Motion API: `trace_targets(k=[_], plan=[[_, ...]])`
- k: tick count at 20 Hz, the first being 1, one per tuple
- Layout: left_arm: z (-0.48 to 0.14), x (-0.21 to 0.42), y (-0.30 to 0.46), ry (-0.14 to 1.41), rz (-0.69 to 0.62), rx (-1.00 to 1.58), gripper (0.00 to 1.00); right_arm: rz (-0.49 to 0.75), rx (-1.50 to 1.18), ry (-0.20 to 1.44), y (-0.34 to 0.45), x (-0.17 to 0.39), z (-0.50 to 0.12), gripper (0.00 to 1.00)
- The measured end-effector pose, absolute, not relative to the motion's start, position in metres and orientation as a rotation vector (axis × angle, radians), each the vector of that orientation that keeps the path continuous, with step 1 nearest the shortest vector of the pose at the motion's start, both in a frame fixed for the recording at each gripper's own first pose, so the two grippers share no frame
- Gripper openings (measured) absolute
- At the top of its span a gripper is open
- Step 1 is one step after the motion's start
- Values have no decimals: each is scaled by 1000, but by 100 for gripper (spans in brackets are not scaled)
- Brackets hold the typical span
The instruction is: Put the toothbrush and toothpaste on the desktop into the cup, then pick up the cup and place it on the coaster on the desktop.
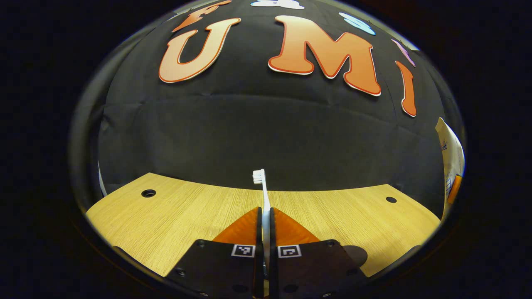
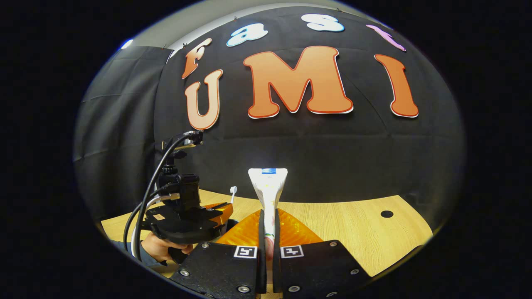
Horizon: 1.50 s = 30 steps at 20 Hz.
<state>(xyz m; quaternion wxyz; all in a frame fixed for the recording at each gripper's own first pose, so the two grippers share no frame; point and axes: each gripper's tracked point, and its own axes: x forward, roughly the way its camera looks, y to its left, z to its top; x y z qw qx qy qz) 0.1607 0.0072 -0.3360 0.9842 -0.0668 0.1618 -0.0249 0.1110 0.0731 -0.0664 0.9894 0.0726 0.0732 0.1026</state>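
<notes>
Toothbrush (image 1: 262,189) stands upright, clamped in the left hand-held gripper (image 1: 266,214) above the surface (image 1: 166,220), bristles up. The right hand-held gripper (image 2: 268,218) grasps the toothpaste (image 2: 268,187), raised near the surface's far edge.

You work in a dim booth, and the light comes from above and in front. The desktop (image 1: 187,216) is evenly bright, with a soft dark shadow beside the left gripper (image 1: 266,216). In the right gripper view the top of the toothpaste (image 2: 268,187) has white glare. Both views are sharp in the centre, but they bend strongly and get blurred toward the edges.
</notes>
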Motion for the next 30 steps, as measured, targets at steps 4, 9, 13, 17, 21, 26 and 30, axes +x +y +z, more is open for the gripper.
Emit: trace_targets(k=[4, 9, 13, 17, 21, 26, 30], plan=[[-341, 146, -4, 355, -118, -147, 10, 193, 170, 142, 68, 112, -63, 6], [-333, 119, -8, 372, -157, -81, 14, 202, 175, 122, 72, 113, -61, 7], [-323, 92, -4, 360, -147, -57, 43, 228, 213, 92, 83, 114, -52, 8], [-310, 60, 4, 328, -132, -46, 72, 247, 210, 61, 96, 121, -48, 8], [-295, 33, 16, 290, -98, -63, 90, 291, 233, 40, 114, 128, -46, 8], [-275, 5, 31, 240, -76, -45, 97, 326, 247, 15, 133, 146, -47, 8], [-264, -10, 43, 209, -68, -60, 96, 366, 254, -17, 149, 157, -52, 10]])
